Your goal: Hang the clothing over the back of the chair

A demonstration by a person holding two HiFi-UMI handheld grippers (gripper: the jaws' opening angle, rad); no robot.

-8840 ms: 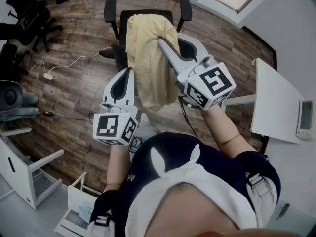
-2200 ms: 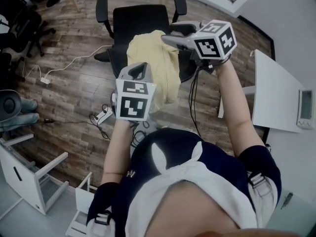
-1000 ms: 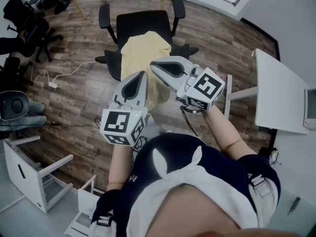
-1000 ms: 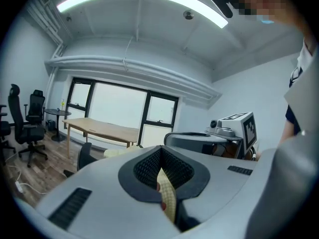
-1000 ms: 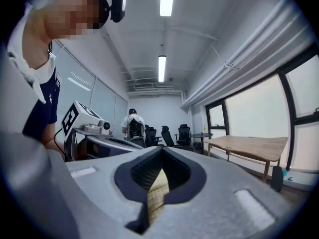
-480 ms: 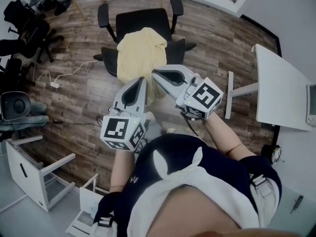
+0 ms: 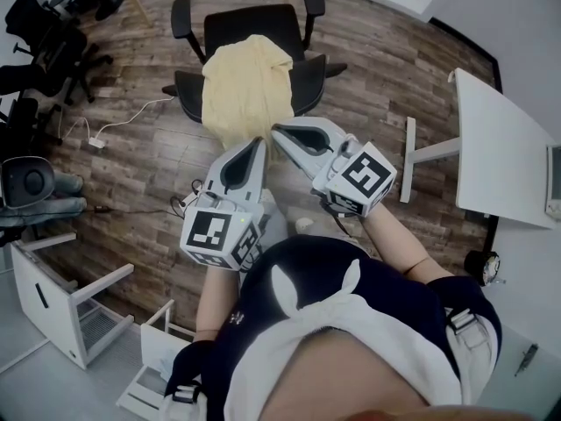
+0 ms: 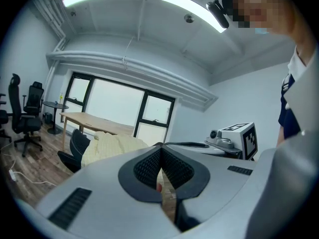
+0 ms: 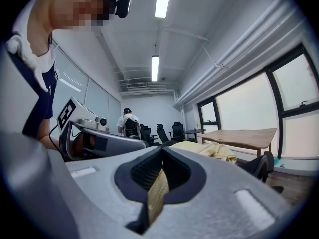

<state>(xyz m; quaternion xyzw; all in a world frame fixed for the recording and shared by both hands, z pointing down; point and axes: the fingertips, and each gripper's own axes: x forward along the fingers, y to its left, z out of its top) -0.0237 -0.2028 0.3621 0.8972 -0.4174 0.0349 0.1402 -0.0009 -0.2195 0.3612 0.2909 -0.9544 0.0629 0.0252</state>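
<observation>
A pale yellow garment [image 7: 245, 86] lies draped over the back of a black office chair [image 7: 254, 24], hanging down its rear side. Both grippers are on my side of the chair, side by side and apart from the cloth. My left gripper [image 7: 258, 140] is shut with nothing in it. My right gripper [image 7: 275, 131] is also shut and empty. In the left gripper view the garment [image 8: 112, 146] shows beyond the closed left gripper [image 8: 160, 146]. In the right gripper view the garment [image 9: 209, 148] lies past the right gripper [image 9: 162, 148], and yellow shows through the slot behind the tips.
A white desk [image 7: 491, 156] stands at the right, a white cabinet [image 7: 53, 296] with an open drawer at the lower left. Cables [image 7: 123, 121] trail over the wooden floor. More black chairs [image 7: 44, 33] are at the far left. A person [image 9: 128, 121] is far off.
Both grippers have drawn back from the chair toward my body and sunk a little. The garment stays draped on the chair back, farther from the tips than before.
</observation>
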